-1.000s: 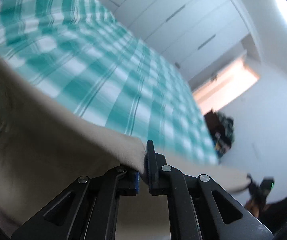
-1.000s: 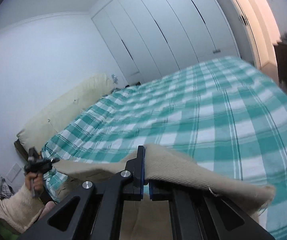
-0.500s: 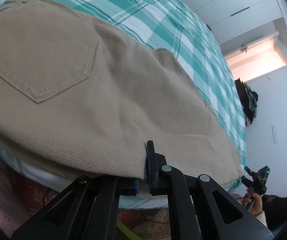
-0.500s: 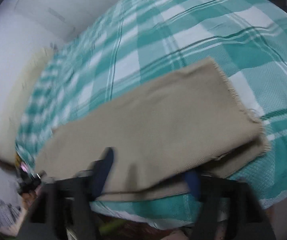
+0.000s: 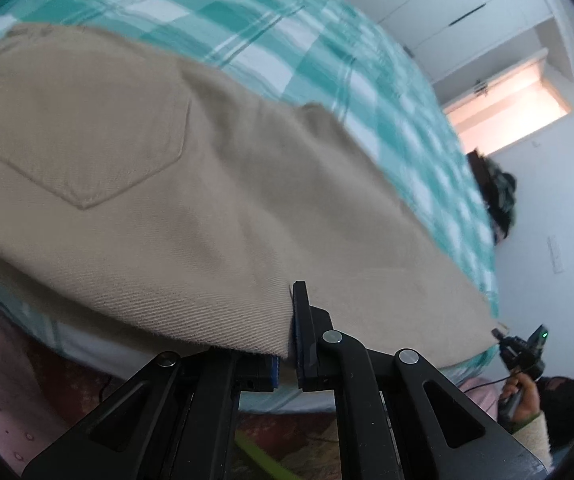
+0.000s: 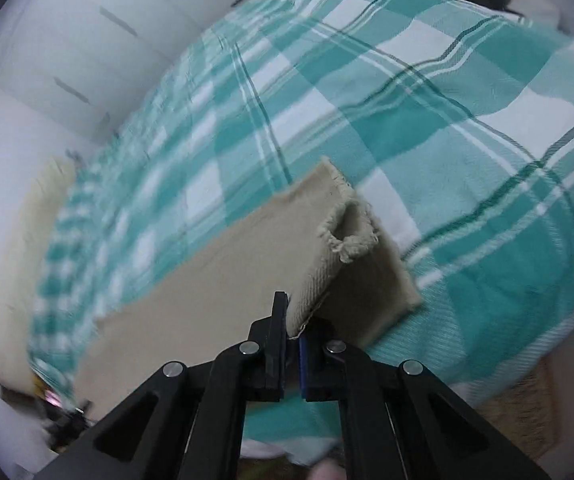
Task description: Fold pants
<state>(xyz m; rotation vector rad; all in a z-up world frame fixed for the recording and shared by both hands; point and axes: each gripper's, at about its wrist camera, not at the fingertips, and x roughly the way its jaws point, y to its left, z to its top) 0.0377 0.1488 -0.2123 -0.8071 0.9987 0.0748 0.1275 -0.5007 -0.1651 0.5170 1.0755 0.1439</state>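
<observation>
Beige pants (image 5: 207,200) lie along the near edge of a bed with a teal and white checked cover (image 5: 327,40), back pocket (image 5: 79,128) facing up. My left gripper (image 5: 291,320) is shut on the near edge of the pants by the seat. In the right wrist view the pant legs (image 6: 215,280) lie stacked, with frayed hems (image 6: 347,236) at the far end. My right gripper (image 6: 293,328) has its jaws closing on the near edge of the upper leg, whose fabric sits pinched between the pads and lifted a little. A hand holds the right gripper (image 5: 521,354) at the far end of the pants.
White wardrobe doors (image 6: 67,60) stand behind the bed, and a lit doorway (image 5: 507,100) is at the far right. A cream headboard cushion (image 6: 19,260) runs along the bed's left side. Patterned floor (image 5: 287,432) and pink cloth (image 5: 3,360) lie below the bed edge.
Both grippers came down and the pants went from hanging in the air to lying on the bed. The right gripper stood open half a second ago and has shut again on the upper leg's edge.
</observation>
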